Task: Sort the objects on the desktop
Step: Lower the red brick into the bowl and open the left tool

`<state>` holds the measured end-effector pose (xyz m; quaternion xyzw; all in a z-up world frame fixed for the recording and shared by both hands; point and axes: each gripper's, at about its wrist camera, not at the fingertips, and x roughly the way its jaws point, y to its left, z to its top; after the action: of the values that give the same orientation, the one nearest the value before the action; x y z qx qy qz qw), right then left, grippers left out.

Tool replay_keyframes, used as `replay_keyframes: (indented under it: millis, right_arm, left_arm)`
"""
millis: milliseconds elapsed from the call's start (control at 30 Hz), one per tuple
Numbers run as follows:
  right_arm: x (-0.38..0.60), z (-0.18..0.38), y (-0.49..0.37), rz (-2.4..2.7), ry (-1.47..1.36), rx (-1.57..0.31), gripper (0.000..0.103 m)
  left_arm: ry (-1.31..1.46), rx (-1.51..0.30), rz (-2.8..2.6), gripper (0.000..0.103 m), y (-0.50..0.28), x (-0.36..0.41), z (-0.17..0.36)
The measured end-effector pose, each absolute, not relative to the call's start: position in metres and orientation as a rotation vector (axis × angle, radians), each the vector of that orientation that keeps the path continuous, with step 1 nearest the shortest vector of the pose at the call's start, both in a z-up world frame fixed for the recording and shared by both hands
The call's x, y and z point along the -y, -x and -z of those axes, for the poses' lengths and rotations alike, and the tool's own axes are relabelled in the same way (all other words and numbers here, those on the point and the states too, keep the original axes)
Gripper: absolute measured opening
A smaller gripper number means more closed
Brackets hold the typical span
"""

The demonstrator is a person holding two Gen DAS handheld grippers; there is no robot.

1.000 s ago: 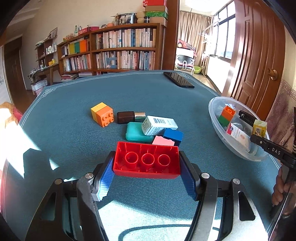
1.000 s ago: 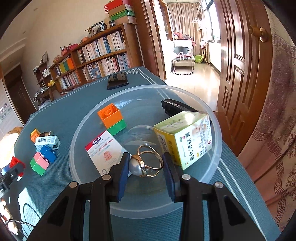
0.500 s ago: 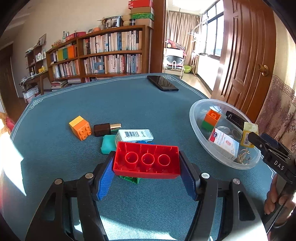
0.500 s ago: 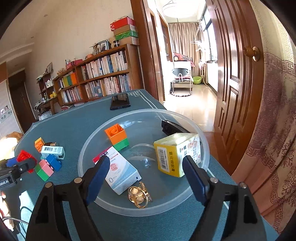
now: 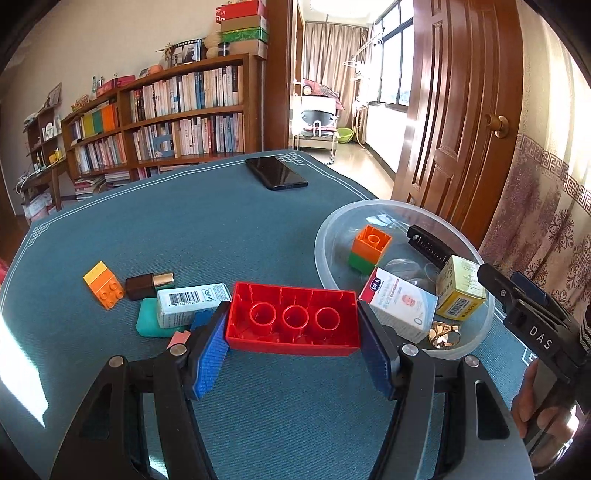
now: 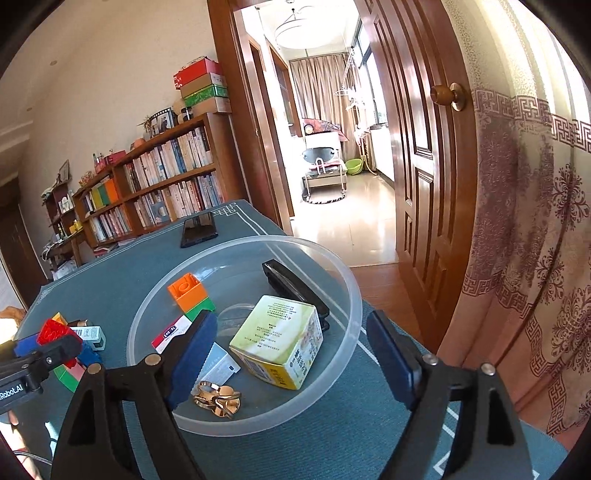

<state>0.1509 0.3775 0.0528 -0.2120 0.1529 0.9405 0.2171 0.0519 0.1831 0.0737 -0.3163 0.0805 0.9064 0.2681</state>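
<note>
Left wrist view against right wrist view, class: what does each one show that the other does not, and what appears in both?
Only the left wrist view shows the brown lipstick-like tube and the teal block on the table. Only the right wrist view shows the ceiling lamp beyond the doorway, and the right tool with nothing between its opening pads. Both show the clear bowl holding the yellow box and gold ring, the phone, and the red brick clamped in the left tool.

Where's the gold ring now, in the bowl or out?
In. The gold ring lies on the floor of the clear bowl, beside the yellow box; no pad of the right tool touches it.
</note>
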Motion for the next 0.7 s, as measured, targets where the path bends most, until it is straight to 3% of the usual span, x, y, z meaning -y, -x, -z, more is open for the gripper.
replay_keyframes:
  millis: [467, 700]
  right_arm:
    - [-0.391, -0.048, -0.158, -2.57, 0.573, -0.515, 0.086]
    - [-0.393, -0.048, -0.159, -2.566, 0.574, -0.523, 0.086]
  left_arm:
    - [0.825, -0.339, -2.33, 0.069, -0.032, -0.25, -0.067]
    - [0.903, -0.282, -2.23, 0.069, -0.011, -0.268, -0.058]
